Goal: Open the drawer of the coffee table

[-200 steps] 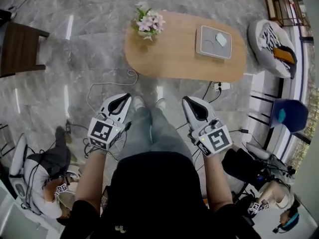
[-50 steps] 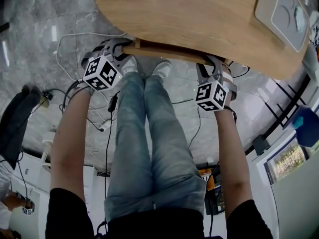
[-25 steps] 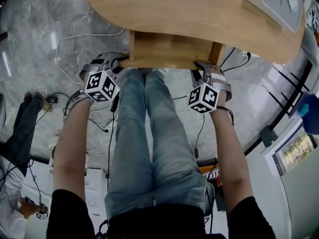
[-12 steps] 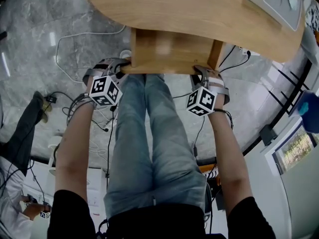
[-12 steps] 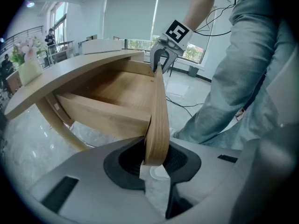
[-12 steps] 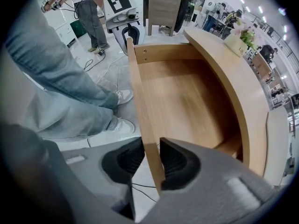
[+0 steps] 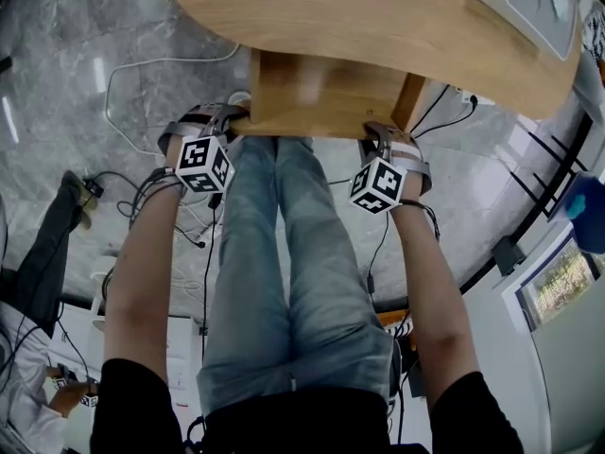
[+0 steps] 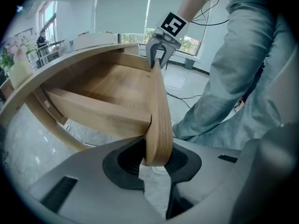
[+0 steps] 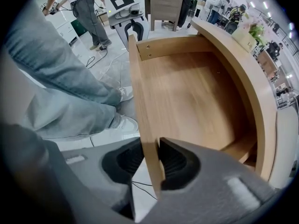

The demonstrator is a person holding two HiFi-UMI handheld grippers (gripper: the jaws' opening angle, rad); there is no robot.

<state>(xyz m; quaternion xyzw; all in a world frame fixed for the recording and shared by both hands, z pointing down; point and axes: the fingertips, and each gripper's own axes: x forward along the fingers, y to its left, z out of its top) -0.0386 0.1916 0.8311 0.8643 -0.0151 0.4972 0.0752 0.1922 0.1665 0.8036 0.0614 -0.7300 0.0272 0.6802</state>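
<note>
**Drawer out from under the table, both claws on its front**

The drawer (image 7: 321, 93) stood pulled out from beneath the wooden table (image 7: 378, 17), in the upper middle of the head view, with its pale wooden bottom showing. Its front panel (image 7: 302, 127) ran across the frame just above your knees.

Your left claw (image 7: 230, 121) sat at the panel's left end. In the left gripper view its jaws were clamped on the board's rounded edge, a dark pad pressed against each face. Your right claw (image 7: 383, 132) sat at the panel's right end, pointing downward, and it too was closed on the board, which stood upright between its ribbed pads. Each gripper view showed the other claw at the far end of the same panel.

Your legs in jeans (image 7: 284, 253) ran down the centre of the head view. A grey tray (image 7: 525, 8) lay on the table at the upper right corner. Cables (image 7: 142, 69) trailed over the marble floor (image 7: 57, 93) at the left.
</note>
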